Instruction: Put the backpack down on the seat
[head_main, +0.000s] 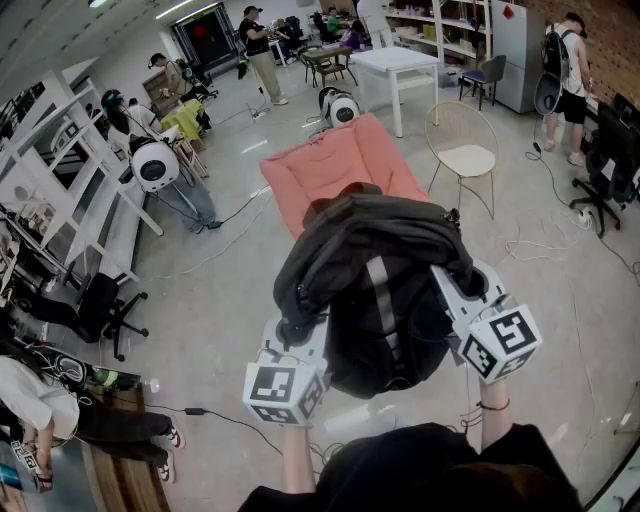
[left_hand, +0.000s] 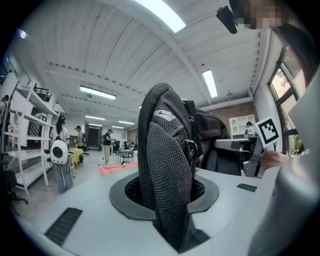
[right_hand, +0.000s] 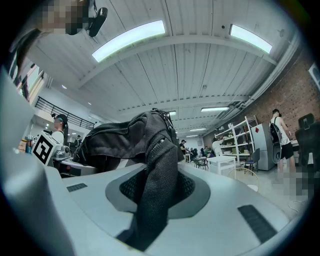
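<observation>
A dark grey and black backpack hangs in the air between my two grippers, just in front of the salmon-pink seat on the floor. In the head view my left gripper holds its lower left side and my right gripper its right side. The left gripper view shows black mesh strap pinched between the jaws of the left gripper, with the pink seat low in the distance. In the right gripper view the right gripper is closed on another mesh strap, the bag's body bulging behind it.
A round wire chair stands right of the seat, a white table beyond it. White shelving and a black office chair line the left. Several people stand around the room. Cables lie on the floor at right.
</observation>
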